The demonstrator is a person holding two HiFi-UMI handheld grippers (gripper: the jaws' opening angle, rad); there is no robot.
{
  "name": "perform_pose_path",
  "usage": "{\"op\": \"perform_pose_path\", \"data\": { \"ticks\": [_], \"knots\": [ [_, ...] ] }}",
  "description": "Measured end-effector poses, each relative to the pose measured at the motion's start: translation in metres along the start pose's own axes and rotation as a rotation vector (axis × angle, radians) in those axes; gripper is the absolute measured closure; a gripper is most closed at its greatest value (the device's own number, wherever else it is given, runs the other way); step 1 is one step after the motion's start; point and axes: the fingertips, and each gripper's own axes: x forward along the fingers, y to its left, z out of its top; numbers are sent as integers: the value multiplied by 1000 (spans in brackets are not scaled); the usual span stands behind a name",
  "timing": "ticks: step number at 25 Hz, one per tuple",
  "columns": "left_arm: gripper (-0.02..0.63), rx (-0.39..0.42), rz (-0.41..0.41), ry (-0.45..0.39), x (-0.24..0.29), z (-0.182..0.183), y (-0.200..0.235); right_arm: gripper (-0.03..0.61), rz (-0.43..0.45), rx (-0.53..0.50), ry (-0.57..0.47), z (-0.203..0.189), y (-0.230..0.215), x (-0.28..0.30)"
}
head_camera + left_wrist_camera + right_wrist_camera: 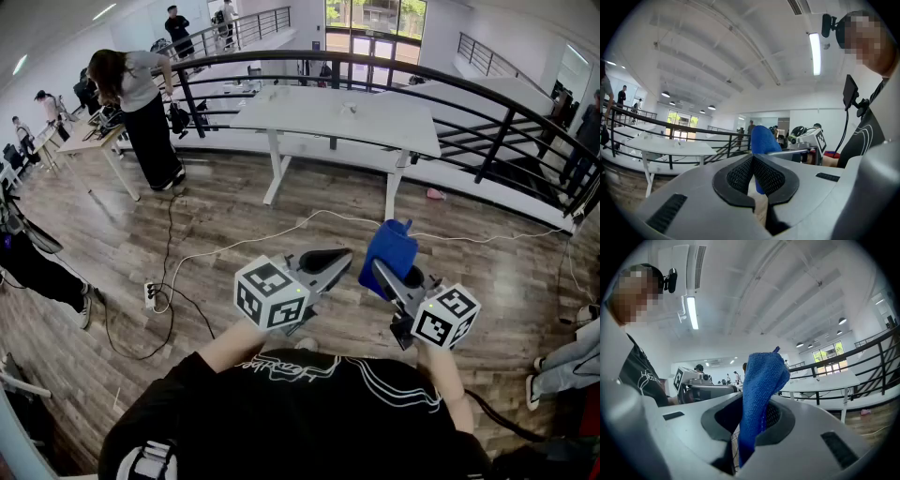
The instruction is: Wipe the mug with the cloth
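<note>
The right gripper (751, 420) pinches the blue cloth (761, 380) between its jaws; the left gripper (753, 174) is closed, empty. A shallow pinch could let the cloth slip.

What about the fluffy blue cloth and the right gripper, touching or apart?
Touching. The right gripper view shows the blue cloth clamped between the jaws of the right gripper.

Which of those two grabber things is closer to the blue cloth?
Right. The right gripper is clamped on the blue cloth; the left gripper, shut and empty, sits beside it without touching.
</note>
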Motion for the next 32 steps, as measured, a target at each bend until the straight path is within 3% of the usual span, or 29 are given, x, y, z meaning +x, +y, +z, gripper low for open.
{"op": "perform_pose_path", "data": {
  "ticks": [19,28,32],
  "knots": [
    [607,-45,12,33,7,-22,13,525,5,77,13,-22,-20,-7],
    [607,-103,15,62,38,-55,74,523,-24,131,55,-54,-73,19],
    [607,-127,12,74,63,-77,131,525,-9,160,84,-78,-110,55]
  ]
}}
